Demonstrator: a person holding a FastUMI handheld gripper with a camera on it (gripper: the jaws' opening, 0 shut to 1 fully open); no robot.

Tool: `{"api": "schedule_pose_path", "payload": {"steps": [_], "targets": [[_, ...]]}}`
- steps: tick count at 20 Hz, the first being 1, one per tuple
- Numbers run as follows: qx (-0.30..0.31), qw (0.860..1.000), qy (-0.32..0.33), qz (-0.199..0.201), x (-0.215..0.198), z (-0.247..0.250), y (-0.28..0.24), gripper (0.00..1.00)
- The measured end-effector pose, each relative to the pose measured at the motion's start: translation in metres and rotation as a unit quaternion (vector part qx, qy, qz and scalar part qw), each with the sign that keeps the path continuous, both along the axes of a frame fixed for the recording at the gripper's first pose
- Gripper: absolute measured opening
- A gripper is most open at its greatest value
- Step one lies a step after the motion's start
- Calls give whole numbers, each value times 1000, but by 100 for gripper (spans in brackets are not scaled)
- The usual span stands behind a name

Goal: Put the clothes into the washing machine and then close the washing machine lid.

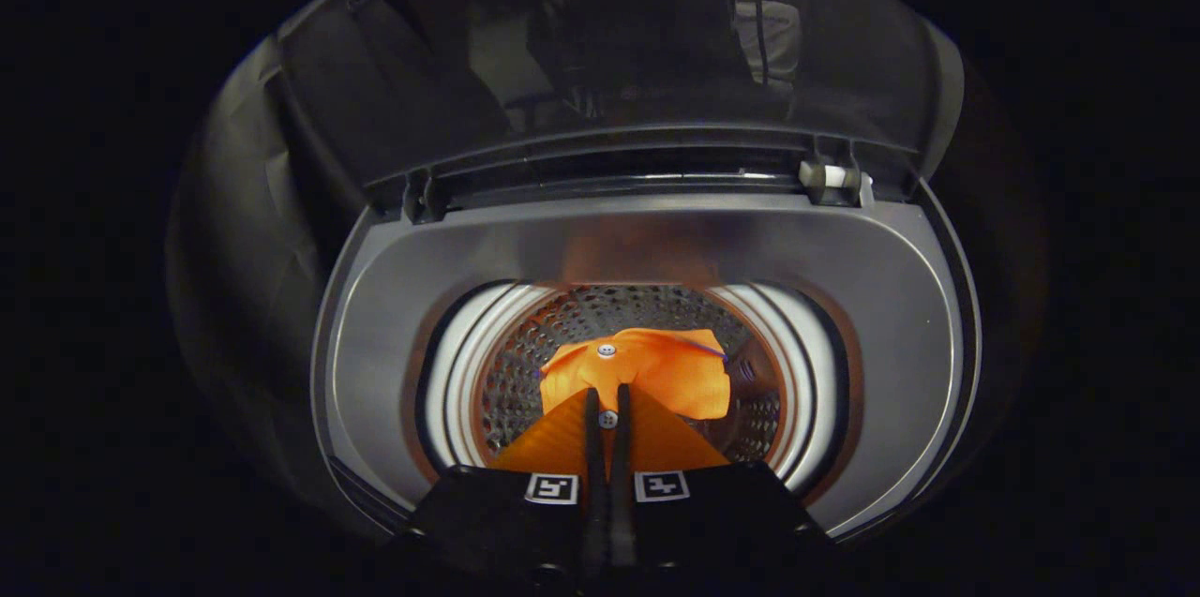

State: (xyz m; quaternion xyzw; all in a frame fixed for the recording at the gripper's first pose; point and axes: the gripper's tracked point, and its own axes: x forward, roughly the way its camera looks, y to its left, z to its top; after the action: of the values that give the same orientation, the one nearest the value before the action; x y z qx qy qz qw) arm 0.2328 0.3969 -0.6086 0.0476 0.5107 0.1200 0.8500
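An orange garment (pixel 656 372) with small white buttons hangs over the mouth of the washing machine's perforated steel drum (pixel 525 363). My gripper (pixel 607 405) is shut on the garment's near edge, with cloth spreading out on both sides of the fingers. The rest of the cloth droops just ahead of the fingers, inside the drum opening. The machine's dark glass lid (pixel 600 44) stands raised and open behind the drum, hinged at the back. How far the garment reaches down into the drum is hidden.
A grey plastic top frame (pixel 394 316) rings the drum opening, with a white inner ring (pixel 450 381) around the drum. A pale hinge block (pixel 830 180) sits at the lid's back right corner.
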Motion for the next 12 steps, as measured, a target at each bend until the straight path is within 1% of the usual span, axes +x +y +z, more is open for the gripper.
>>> {"api": "schedule_pose_path", "payload": {"steps": [4, 5, 8, 12], "targets": [[-8, 1000, 7, -13, 0, -5, -3, 9], [-11, 1000, 7, -13, 0, -3, -5, 11], [-11, 1000, -4, -6, 2, 3, -5, 27], [-7, 1000, -7, 6, -3, 9, -2, 71]]}}
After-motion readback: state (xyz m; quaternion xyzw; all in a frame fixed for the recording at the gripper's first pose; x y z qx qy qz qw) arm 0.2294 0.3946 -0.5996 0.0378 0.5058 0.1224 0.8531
